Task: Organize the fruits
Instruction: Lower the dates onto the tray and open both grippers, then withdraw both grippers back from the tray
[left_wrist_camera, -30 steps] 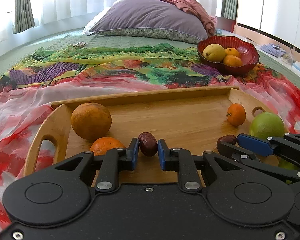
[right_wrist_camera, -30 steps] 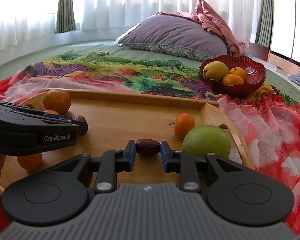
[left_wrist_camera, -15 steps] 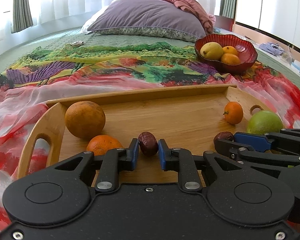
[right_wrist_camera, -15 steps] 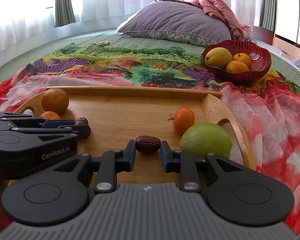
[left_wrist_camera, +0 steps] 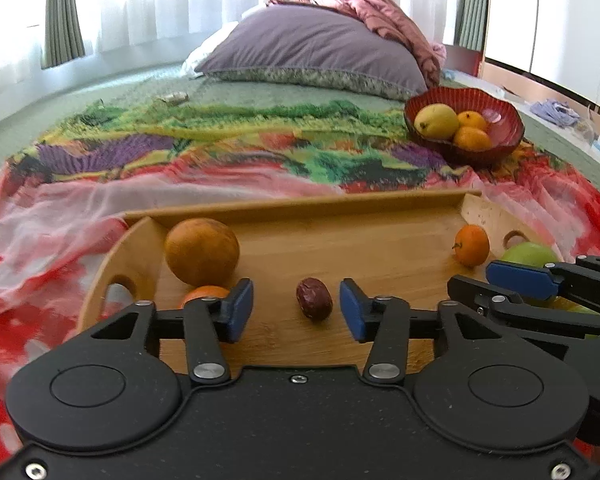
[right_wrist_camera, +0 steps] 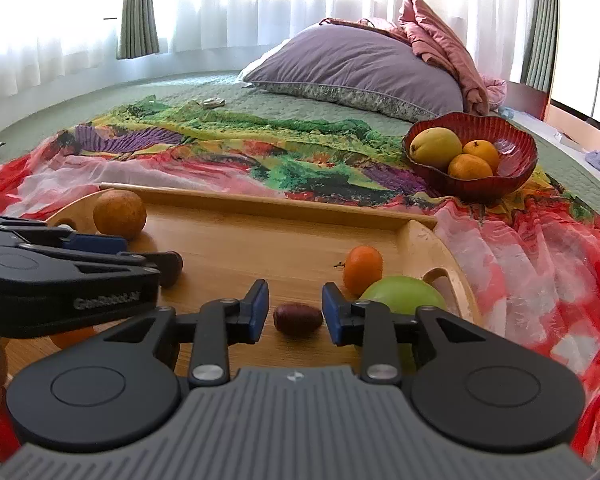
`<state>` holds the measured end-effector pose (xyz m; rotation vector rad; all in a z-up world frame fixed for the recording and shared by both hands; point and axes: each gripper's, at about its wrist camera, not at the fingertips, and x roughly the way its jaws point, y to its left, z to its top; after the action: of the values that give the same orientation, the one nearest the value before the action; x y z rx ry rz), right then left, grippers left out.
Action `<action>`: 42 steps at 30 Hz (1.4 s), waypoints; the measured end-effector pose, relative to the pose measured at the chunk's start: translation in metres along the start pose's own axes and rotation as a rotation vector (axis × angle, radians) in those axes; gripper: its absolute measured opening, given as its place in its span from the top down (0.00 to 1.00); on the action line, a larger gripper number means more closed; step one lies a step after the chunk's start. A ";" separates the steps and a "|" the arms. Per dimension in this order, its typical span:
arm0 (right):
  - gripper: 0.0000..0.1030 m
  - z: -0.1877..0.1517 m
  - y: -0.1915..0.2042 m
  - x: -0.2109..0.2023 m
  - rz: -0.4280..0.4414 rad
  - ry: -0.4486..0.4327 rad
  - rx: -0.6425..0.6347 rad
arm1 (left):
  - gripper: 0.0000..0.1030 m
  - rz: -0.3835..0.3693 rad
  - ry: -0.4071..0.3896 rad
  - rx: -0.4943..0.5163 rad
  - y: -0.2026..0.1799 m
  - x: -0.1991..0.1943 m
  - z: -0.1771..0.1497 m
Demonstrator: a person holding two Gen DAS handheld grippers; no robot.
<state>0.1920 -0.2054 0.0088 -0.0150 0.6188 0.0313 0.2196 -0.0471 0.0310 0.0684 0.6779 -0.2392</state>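
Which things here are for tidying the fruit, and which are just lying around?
For the job: two dates, big orange, small orange, green fruit, tray, red bowl, left claw, right claw.

Lying about: pillow, pink blanket, scarf, curtains.

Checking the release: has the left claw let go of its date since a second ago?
Yes. The left claw has just been opening; its pads stand clear of the date, which rests on the wooden tray.
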 end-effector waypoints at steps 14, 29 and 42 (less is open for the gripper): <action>0.29 0.003 -0.005 -0.041 -0.037 -0.100 -0.003 | 0.26 0.036 -0.066 -0.007 0.011 -0.053 -0.003; 0.12 -0.012 0.003 -0.087 -0.014 -0.183 -0.026 | 0.08 0.053 -0.088 -0.010 0.017 -0.098 -0.035; 0.05 -0.039 0.005 -0.108 -0.036 -0.198 -0.023 | 0.05 0.065 -0.087 -0.017 0.013 -0.124 -0.067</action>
<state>0.0814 -0.2036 0.0400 -0.0446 0.4203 0.0045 0.0885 -0.0011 0.0565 0.0633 0.5902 -0.1731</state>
